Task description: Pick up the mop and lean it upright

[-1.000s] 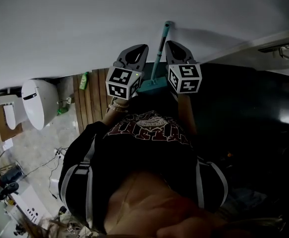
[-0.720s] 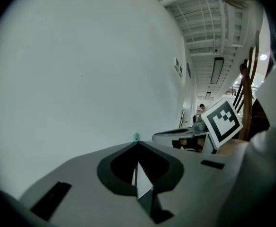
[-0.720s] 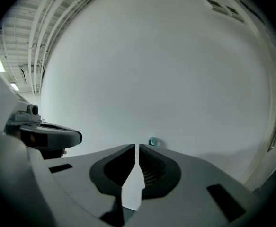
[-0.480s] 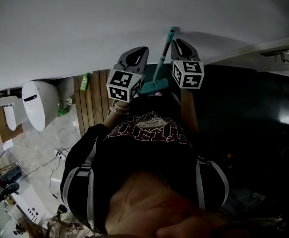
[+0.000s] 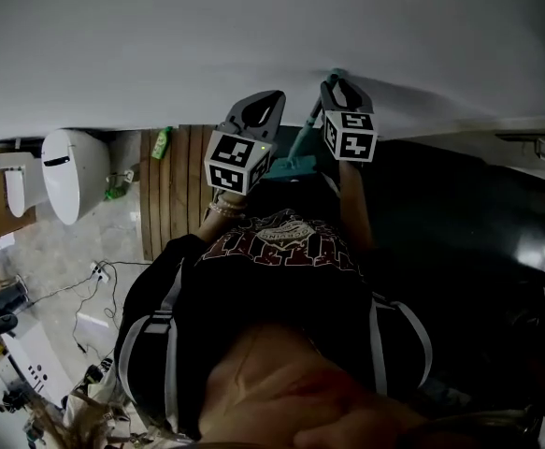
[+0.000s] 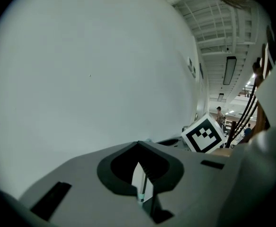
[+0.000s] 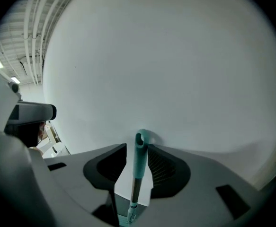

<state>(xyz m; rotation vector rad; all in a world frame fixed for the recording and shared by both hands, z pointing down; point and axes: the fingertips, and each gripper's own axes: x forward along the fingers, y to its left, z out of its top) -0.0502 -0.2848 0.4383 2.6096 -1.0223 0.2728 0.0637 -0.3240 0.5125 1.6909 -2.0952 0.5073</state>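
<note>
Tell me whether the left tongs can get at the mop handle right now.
Probably yes: the mop handle stands against the wall beside the left tongs, with nothing between. Their jaws look shut, so they must open first. The right tongs, jaws opening, straddle its top.

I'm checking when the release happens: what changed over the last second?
The right gripper moved up toward the top of the mop handle and its jaws are opening, letting go. The handle stands between them, its tip at the wall. The left gripper stayed beside it, and the mop head kept its place.
</note>
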